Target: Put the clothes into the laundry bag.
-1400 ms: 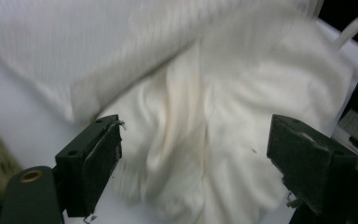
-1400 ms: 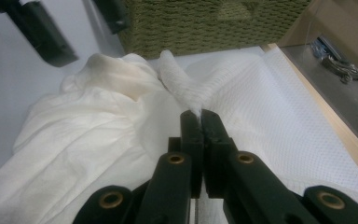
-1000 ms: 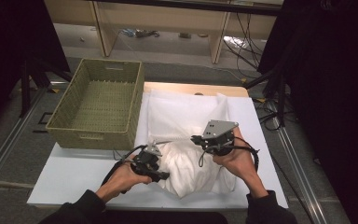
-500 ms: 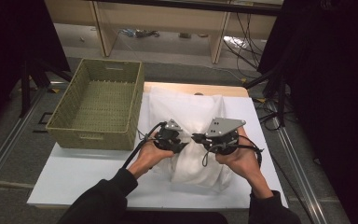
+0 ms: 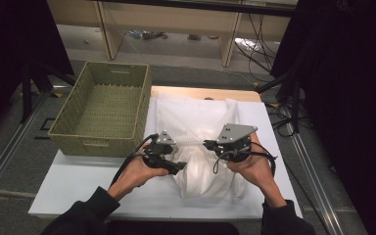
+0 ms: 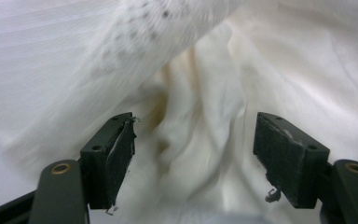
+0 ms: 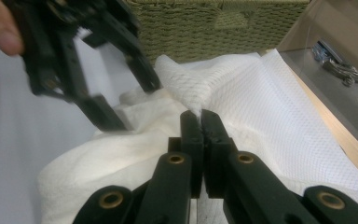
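A white cloth [image 5: 200, 142] is spread and bunched on the white table [image 5: 78, 186], beside a woven basket [image 5: 103, 110]. A fold is pinched between the closed jaws of the right gripper [image 7: 200, 122] — the left gripper [image 6: 193, 158], just opened, is held over the cloth, nothing gripped.

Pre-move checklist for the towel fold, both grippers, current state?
1. Right gripper clamped on the white towel: ok, jaws shut on a pinched ridge of cloth.
2. Left gripper released: ok, its jaws have just been opening; cloth lies between the pads, unpinched.
3. Left gripper clear of the towel: not ok, it hovers close over the bunched folds.
4. Towel flat: not ok, bunched near the front edge.
5. Wicker basket free to receive: ok, nothing inside it, standing left of the towel.
6. Cables clear of cloth: cannot tell.
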Demonstrator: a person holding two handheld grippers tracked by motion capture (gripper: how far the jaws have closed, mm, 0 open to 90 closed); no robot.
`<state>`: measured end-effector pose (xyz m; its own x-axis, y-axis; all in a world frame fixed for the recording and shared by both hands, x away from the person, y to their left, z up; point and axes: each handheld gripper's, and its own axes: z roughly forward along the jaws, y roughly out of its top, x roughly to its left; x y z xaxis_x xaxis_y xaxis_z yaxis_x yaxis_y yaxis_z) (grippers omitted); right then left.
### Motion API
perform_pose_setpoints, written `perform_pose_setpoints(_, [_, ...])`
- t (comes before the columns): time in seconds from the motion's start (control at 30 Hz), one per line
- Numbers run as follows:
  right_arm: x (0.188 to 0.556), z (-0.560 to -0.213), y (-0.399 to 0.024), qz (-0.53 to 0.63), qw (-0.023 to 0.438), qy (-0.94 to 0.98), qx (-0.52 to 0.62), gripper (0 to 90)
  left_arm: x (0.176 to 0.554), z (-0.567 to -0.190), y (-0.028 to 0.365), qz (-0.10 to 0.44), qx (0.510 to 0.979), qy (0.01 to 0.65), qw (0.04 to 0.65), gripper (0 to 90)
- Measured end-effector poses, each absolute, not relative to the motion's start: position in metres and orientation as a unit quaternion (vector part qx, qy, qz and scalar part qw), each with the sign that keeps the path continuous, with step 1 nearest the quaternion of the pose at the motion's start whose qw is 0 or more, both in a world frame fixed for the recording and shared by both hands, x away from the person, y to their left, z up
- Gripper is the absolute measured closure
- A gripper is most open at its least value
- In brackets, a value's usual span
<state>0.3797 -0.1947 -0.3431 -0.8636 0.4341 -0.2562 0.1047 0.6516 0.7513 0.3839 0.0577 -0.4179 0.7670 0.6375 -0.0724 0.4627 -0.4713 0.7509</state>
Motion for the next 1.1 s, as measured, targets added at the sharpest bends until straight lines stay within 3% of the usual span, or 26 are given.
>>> perform_pose_setpoints(0.33, [0.380,-0.344,-0.192,0.387,0.207,0.886,0.149,90.0,0.402,-0.446,0.059,0.115,0.840,0.360,0.390,22.0])
perform_pose_setpoints(0.43, [0.381,-0.345,-0.193,0.386,0.207,0.886,0.149,90.0,0.403,-0.447,0.054,0.102,0.846,0.341,0.396,36.4])
perform_pose_setpoints(0.57, [0.381,-0.345,-0.193,0.388,0.204,0.886,0.151,90.0,0.403,-0.446,0.047,0.095,0.851,0.317,0.408,65.9])
perform_pose_setpoints(0.7, [0.380,-0.344,-0.193,0.388,0.206,0.886,0.146,90.0,0.395,-0.433,0.030,0.122,0.860,0.279,0.408,74.7])
perform_pose_setpoints(0.87, [0.380,-0.345,-0.192,0.388,0.202,0.887,0.146,90.0,0.426,-0.427,0.021,0.141,0.833,0.314,0.433,76.3])
perform_pose_setpoints(0.97, [0.380,-0.342,-0.195,0.390,0.201,0.887,0.147,90.0,0.444,-0.443,0.021,0.148,0.839,0.339,0.399,74.2])
perform_pose_setpoints(1.1, [0.381,-0.344,-0.199,0.384,0.206,0.887,0.150,90.0,0.440,-0.443,0.028,0.122,0.835,0.351,0.406,59.5])
